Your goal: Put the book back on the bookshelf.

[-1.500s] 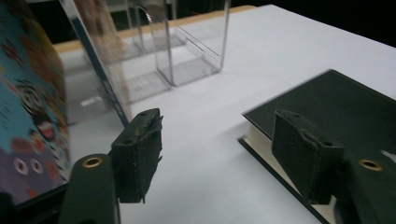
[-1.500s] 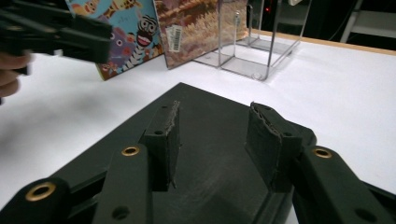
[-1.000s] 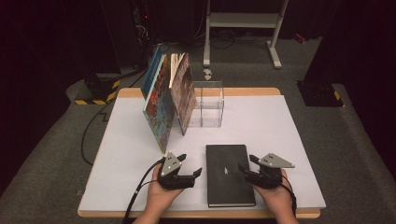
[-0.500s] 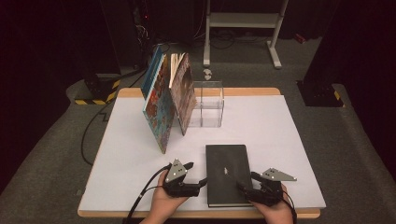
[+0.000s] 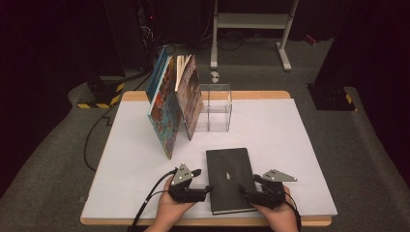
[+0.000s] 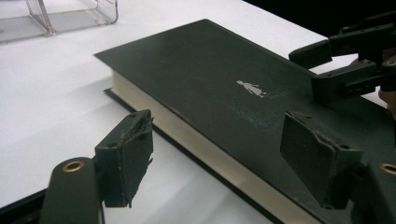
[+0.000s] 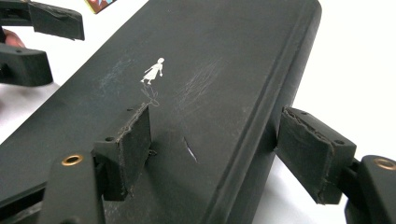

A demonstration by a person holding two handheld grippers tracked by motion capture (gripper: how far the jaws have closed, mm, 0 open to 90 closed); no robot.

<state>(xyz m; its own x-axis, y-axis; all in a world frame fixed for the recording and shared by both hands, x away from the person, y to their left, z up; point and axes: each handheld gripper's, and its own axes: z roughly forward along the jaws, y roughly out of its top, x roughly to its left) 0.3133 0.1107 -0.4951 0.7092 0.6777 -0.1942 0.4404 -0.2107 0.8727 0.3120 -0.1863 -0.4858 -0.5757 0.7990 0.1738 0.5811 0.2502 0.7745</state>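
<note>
A black hardcover book (image 5: 229,176) with a small white figure on its cover (image 6: 252,88) lies flat near the table's front edge. My left gripper (image 5: 207,189) sits at its left, page side. Its jaws (image 6: 222,158) are open and have just been closing, one pad over the cover, the other beside the page edge, neither pressing. My right gripper (image 5: 244,191) is at the spine side. Its jaws (image 7: 224,149) are open and have just been opening, straddling the spine (image 7: 275,93) with a gap at the outer pad.
Two picture books (image 5: 167,111) (image 5: 189,96) lean upright against a clear plastic stand (image 5: 215,108) at the back of the white table (image 5: 280,130). A black cable (image 5: 154,193) trails from the left gripper. The wooden front edge (image 5: 208,221) is close under both hands.
Both hands slid toward the front edge and closed in on the book's sides. The right gripper sank and moved inward over the spine, its jaws wider than before.
</note>
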